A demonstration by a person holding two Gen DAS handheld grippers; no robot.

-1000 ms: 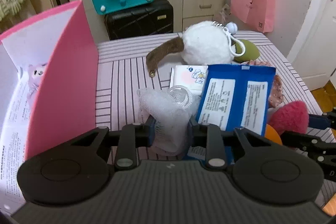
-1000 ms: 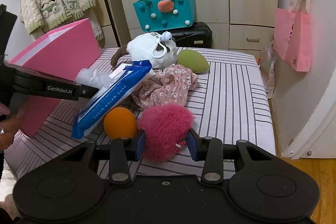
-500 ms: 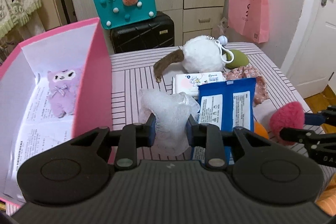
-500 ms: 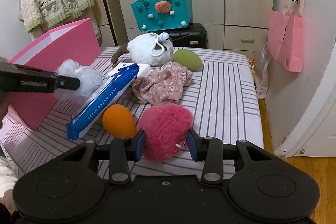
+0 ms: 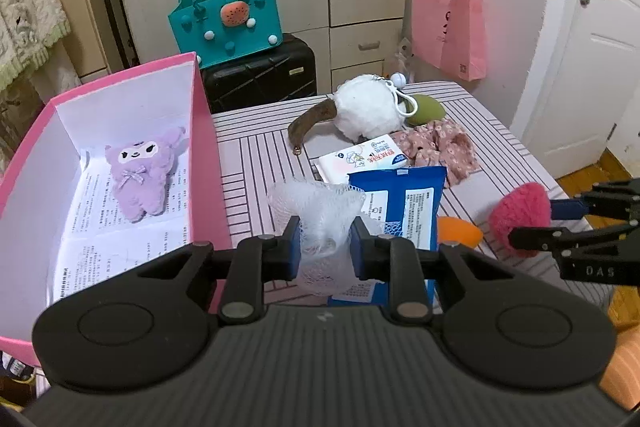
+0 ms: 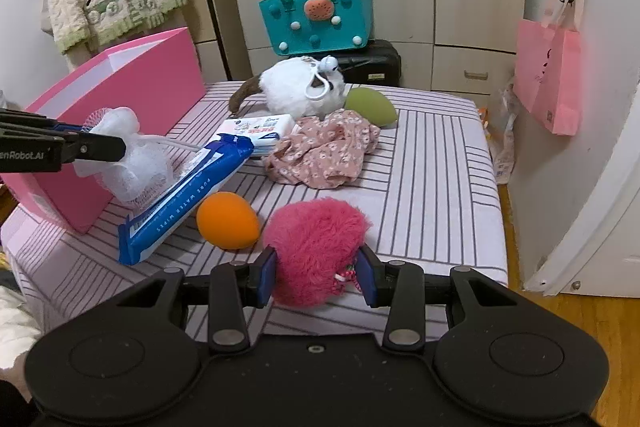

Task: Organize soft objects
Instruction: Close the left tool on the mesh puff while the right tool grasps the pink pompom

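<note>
Mesh sponge [image 5: 320, 227] sits pinched in my left gripper [image 5: 325, 251], whose jaws have just been closing and now squeeze it narrow; its bunched body hangs below the pads and a frill fans out above, so its long axis runs roughly upright. From the right camera the sponge [image 6: 128, 163] hangs off the striped bed [image 6: 436, 171], just beside the near corner of the pink box [image 6: 152, 83]. My right gripper [image 6: 316, 275] holds the red fuzzy puff [image 6: 316, 247] at a middling width, pads pressed into its sides; the puff is rounded, with its broad end toward twelve o'clock.

Past the puff, at ten o'clock, lies an orange egg-shaped sponge [image 6: 226, 221], its narrow end pointing to three o'clock. At nine o'clock of that, a blue wipes pack [image 6: 188, 195] lies with its long axis running from seven toward one o'clock. Farther on are a floral cloth [image 6: 324, 155] in a heap, a white tissue pack [image 6: 260, 127], a green egg-shaped sponge [image 6: 370, 107] and a white plush toy [image 6: 298, 93].

In the left view the box [image 5: 208, 155] stands open at ten o'clock, with a purple plush doll [image 5: 140, 175] lying inside on printed paper, head toward the far wall.
</note>
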